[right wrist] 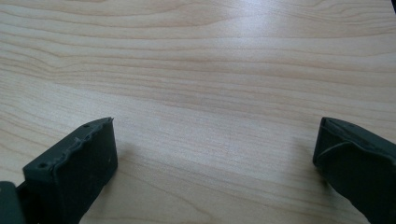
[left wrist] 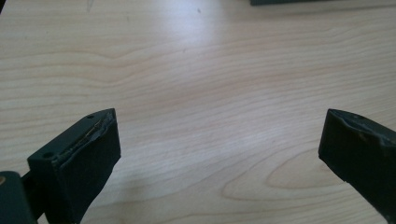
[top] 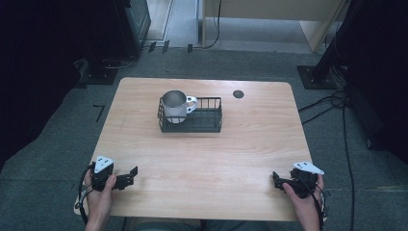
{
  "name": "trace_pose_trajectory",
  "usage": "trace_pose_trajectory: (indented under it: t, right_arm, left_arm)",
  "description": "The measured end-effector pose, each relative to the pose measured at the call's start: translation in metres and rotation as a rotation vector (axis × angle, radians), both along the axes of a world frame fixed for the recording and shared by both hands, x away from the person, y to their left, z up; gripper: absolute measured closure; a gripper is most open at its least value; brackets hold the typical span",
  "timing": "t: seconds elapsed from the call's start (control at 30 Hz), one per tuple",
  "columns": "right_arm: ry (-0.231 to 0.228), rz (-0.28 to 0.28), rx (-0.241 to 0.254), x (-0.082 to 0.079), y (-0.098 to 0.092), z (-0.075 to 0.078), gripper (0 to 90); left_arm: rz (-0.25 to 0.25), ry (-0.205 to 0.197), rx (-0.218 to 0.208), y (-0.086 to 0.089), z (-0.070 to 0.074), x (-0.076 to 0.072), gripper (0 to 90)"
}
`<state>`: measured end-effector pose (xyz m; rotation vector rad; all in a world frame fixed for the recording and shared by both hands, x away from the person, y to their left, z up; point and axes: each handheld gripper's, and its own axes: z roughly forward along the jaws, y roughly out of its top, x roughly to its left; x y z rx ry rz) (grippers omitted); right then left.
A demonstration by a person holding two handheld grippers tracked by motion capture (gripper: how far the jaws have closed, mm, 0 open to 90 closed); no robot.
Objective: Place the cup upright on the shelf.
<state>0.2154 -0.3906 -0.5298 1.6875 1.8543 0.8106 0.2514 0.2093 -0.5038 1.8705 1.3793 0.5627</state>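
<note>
1. One black wire basket is sitting on the far half of the wooden table, near the middle of its width, with its long side running across the table.
2. One metal mug is standing upright inside the basket, at its left end, with its open mouth facing up and its white handle pointing right, toward the basket's bare right part.
3. Nothing else is showing inside the basket; whether the mug is holding anything I cannot tell from the high view.
4. One small dark round spot is lying on the tabletop near the far edge, just beyond the basket's right end and apart from it.
5. Two grippers are resting at the near edge, each held in one hand, both well apart from the basket and mug.
6. The left gripper is sitting at the near left corner, jaws pointing right; its own view is showing the jaws spread wide over bare wood, gripping nothing.
7. The right gripper is sitting at the near right corner, jaws pointing left; its own view is likewise showing released jaws with only tabletop between them.
8. Count: one basket, one mug, two grippers, two hands.
</note>
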Motion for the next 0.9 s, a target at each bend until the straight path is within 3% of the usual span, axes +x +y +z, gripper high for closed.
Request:
trace_pose_trajectory:
  t: [0.2,0.4,0.57,0.67,0.9]
  right_arm:
    - [0.0,0.0,0.0,0.0,0.0,0.0,0.0]
    - [0.0,0.0,0.0,0.0,0.0,0.0,0.0]
    - [0.0,0.0,0.0,0.0,0.0,0.0,0.0]
    - [-0.001,0.0,0.0,0.0,0.0,0.0,0.0]
    - [-0.001,0.0,0.0,0.0,0.0,0.0,0.0]
  left_arm:
    - [0.005,0.019,0.049,-0.002,-0.01,-0.002,0.0]
    - [0.014,0.025,0.052,0.001,-0.012,-0.002,0.0]
    - [0.019,0.067,0.118,-0.007,-0.015,0.001,0.0]
    - [0.03,0.085,0.115,-0.006,-0.016,0.003,0.0]
    - [0.034,0.085,0.124,-0.008,-0.016,0.004,0.0]
